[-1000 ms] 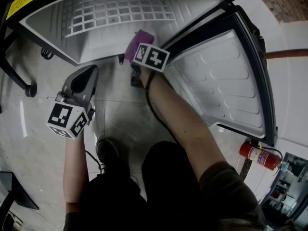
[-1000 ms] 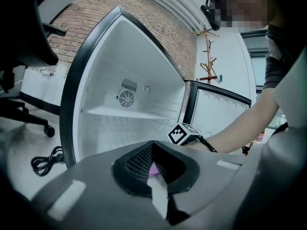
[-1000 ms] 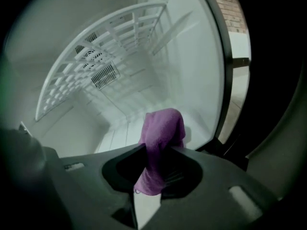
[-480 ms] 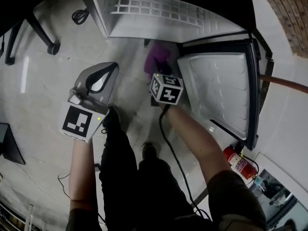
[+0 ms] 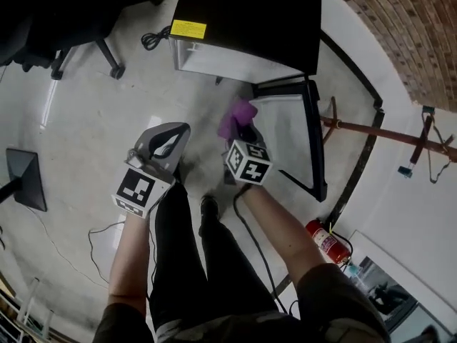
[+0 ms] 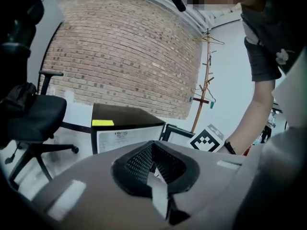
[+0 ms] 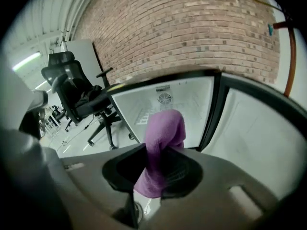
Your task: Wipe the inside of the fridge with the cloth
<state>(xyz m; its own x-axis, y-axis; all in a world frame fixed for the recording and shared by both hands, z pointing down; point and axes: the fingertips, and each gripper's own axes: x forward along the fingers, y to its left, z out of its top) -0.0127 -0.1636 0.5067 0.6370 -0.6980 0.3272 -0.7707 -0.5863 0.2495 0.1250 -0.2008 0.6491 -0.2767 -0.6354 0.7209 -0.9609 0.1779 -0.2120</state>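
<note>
A small black fridge (image 5: 243, 20) stands on the floor with its door (image 5: 293, 138) swung open to the right. Its white inside (image 7: 168, 104) with a fan grille shows in the right gripper view. My right gripper (image 5: 241, 128) is shut on a purple cloth (image 5: 238, 115), which sticks up from between the jaws (image 7: 165, 128). It hangs in the air in front of the open fridge, apart from it. My left gripper (image 5: 177, 133) is to its left over the floor, shut with nothing in it (image 6: 152, 145).
A black office chair (image 5: 78, 16) stands left of the fridge, with a cable (image 5: 153, 38) coiled on the floor beside it. A red fire extinguisher (image 5: 325, 241) and a wooden coat stand (image 5: 371, 131) are on the right by the wall. A dark flat object (image 5: 25, 177) lies at the left.
The view has pulled well back and up from the fridge. Both grippers are now farther from it, and the cloth has come out from near the fridge mouth, still clamped.
</note>
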